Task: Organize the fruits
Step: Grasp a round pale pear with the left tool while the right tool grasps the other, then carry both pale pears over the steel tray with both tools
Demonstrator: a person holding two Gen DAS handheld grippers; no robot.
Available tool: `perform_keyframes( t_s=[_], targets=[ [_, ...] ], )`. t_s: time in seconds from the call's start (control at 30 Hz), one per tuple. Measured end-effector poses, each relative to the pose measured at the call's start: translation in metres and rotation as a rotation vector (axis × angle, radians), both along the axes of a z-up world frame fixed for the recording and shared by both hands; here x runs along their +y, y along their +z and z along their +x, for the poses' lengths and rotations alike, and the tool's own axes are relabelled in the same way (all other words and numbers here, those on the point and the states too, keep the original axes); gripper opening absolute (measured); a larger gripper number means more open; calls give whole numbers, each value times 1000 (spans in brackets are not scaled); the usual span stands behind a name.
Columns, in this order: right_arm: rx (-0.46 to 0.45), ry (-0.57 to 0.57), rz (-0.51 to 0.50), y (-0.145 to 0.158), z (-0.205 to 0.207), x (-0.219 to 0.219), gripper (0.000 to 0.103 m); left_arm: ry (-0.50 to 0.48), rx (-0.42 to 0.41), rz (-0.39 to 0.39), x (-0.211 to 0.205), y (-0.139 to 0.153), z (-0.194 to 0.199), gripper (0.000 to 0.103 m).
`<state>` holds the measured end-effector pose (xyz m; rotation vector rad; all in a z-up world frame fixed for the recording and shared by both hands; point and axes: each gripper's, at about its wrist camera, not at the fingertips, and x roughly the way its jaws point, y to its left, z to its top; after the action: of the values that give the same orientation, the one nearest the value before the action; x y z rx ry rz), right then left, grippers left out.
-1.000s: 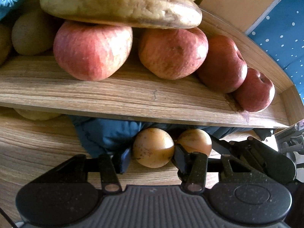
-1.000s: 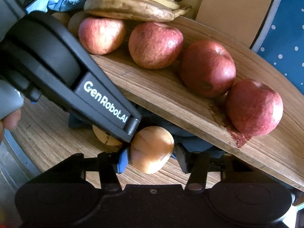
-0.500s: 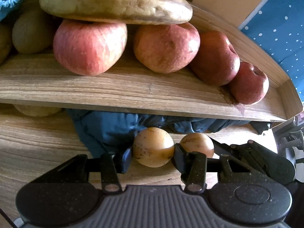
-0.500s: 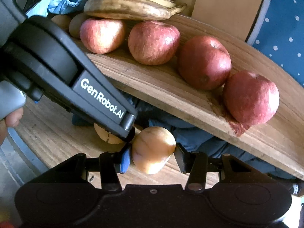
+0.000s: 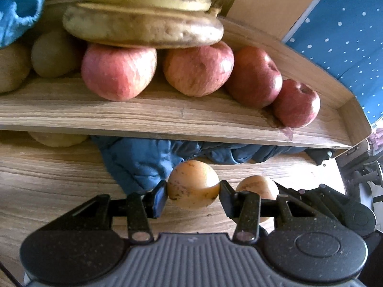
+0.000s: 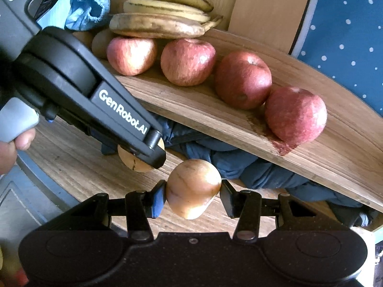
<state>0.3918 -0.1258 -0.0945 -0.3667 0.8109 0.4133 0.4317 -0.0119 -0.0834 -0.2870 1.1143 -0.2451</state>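
Both held fruits are seen a little higher against the scene than a second ago: in the left wrist view the upper wooden shelf (image 5: 167,117) sits lower in the frame, and more of the bananas (image 5: 143,26) is shown at the top. The lift is judged to mean that both fruits are being carried from the lower wooden surface (image 5: 47,179) toward a place on the shelf, with neither yet set down.

In the left wrist view, the left gripper (image 5: 192,195) is clamped on a round yellow-brown fruit (image 5: 192,184) (perhaps a small pear, though this cannot be told for certain), which is held squarely between the two pads at lower centre. A second fruit of the same kind (image 5: 257,187) is seen just to its right, gripped by the other tool.

In the right wrist view, the right gripper (image 6: 192,196) is closed on that second fruit (image 6: 192,187), pressed from both sides at lower centre, with its narrower end hanging below the pads. The left gripper's fruit (image 6: 134,159) is partly hidden behind that tool's finger, left of centre.

Four red apples (image 6: 188,61) are lined along the shelf, with the bananas resting on the two leftmost, and brownish fruits (image 5: 55,55) are tucked at the upper left. A blue cloth (image 5: 143,157) is bunched under the shelf. Free room on the shelf is seen mainly along its front edge.
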Motion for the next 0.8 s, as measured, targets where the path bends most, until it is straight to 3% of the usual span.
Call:
perform_keyframes(
  t_s=[0.8],
  targets=[
    [3,102,81,30,-71,17,50,80,-35,42,42,18,-76,51]
  ],
)
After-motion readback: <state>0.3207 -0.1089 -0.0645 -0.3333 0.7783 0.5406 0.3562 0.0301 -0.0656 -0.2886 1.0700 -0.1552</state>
